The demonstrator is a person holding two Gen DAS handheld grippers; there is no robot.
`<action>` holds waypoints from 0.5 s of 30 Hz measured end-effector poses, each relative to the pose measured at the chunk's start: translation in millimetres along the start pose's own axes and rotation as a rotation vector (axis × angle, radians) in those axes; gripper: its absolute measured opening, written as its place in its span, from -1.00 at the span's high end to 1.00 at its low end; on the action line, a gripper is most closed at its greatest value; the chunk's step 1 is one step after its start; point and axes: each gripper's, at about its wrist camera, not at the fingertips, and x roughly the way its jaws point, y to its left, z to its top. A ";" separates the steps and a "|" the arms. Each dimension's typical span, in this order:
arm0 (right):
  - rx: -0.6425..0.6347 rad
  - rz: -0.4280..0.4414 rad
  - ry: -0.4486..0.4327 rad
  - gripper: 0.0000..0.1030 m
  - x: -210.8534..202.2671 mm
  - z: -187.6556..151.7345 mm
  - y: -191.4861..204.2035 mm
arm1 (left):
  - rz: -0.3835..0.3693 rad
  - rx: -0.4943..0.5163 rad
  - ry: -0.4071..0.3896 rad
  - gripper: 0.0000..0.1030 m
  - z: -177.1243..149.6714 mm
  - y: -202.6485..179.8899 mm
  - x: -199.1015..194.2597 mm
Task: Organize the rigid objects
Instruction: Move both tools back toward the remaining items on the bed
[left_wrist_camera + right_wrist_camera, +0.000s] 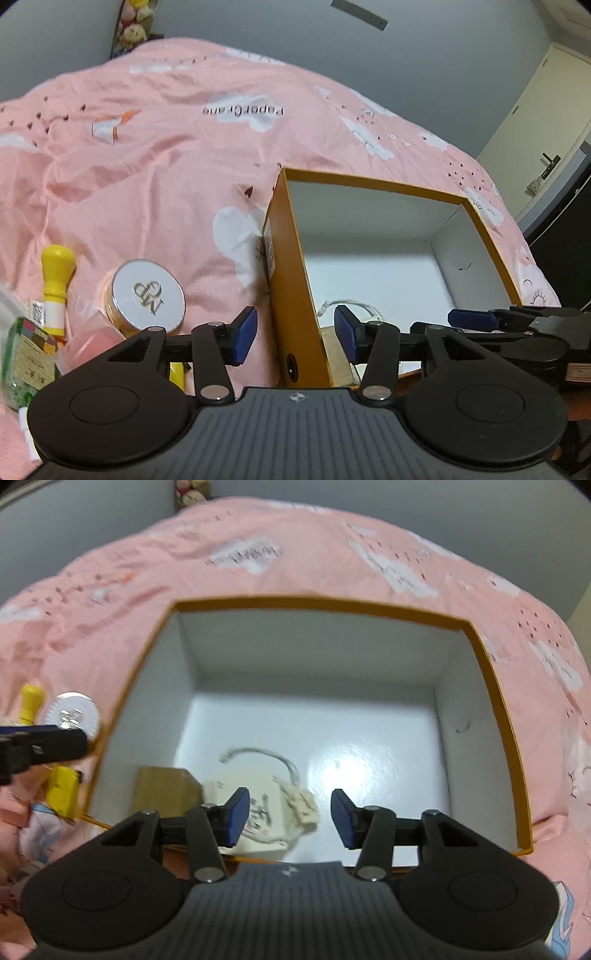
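A pink quilt (147, 177) is covering the bed, and an open orange box (495, 686) is sitting on it, white inside. In its near corner a brown block (162, 786) and a cream drawstring pouch (269, 812) with a white cord are lying side by side, so some tidying looks done. The right gripper (288, 816) is hanging over that pouch, fingers apart with nothing clamped. The left gripper (295, 332) is straddling the box's left wall, its fingers also apart and empty. Outside the box on the left, a round white compact (147, 299), a yellow-capped bottle (57, 280) and a green bottle (26, 354) are waiting. I judge this the gap between items: next calls for swinging left to the compact and closing on its rim.
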 end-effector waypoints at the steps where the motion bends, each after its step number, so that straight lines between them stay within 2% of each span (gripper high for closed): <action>1: -0.008 0.011 -0.015 -0.10 -4.1 0.0 3.4 | 0.005 0.008 -0.014 -0.11 -0.5 -0.8 -2.4; 4: -0.038 0.042 -0.063 -0.14 -17.2 -0.7 16.7 | 0.021 0.026 -0.065 -0.19 -2.1 -2.8 -11.1; 10: -0.080 0.124 -0.143 -0.16 -35.4 1.3 43.2 | 0.072 0.078 -0.153 -0.20 -5.5 -3.4 -27.8; 12: -0.098 0.148 -0.163 -0.18 -39.8 1.8 51.5 | 0.058 0.084 -0.167 -0.20 -5.2 0.0 -32.3; 15: -0.125 0.177 -0.190 -0.28 -44.6 3.0 64.2 | 0.102 0.082 -0.188 -0.20 -6.0 5.5 -38.8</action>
